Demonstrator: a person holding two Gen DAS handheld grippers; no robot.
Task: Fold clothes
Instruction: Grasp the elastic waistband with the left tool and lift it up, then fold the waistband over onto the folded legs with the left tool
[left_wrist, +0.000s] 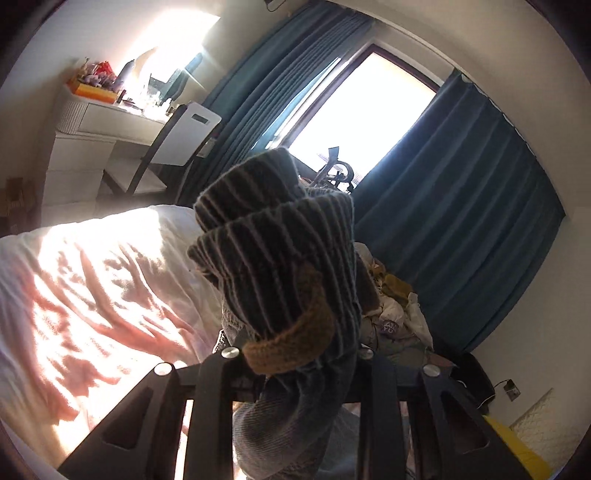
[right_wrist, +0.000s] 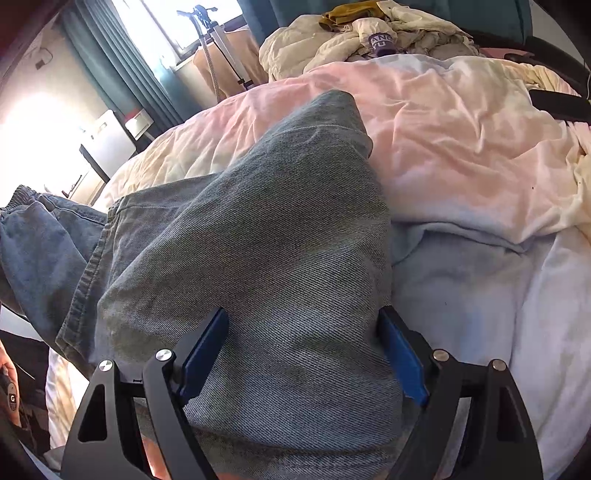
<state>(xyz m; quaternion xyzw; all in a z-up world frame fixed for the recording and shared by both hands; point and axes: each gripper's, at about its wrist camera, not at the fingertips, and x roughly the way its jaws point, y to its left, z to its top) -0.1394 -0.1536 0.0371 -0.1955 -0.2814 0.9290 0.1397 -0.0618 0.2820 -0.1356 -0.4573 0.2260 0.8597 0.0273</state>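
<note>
A pair of grey-blue denim trousers (right_wrist: 258, 236) lies across the bed. In the left wrist view its ribbed elastic waistband (left_wrist: 280, 240), with a brown patch, is bunched between the fingers of my left gripper (left_wrist: 295, 354), which is shut on it and holds it raised above the bed. In the right wrist view a trouser leg fills the gap between the blue pads (right_wrist: 402, 354) of my right gripper (right_wrist: 303, 350); the jaws stand wide with denim between them. The waistband end (right_wrist: 22, 199) shows at far left.
The bed has a rumpled white-pink duvet (right_wrist: 461, 147). A pile of cream and mustard clothes (right_wrist: 369, 37) lies at its far side. Blue curtains (left_wrist: 461, 206), a window, a white desk (left_wrist: 110, 122) and a chair stand beyond the bed.
</note>
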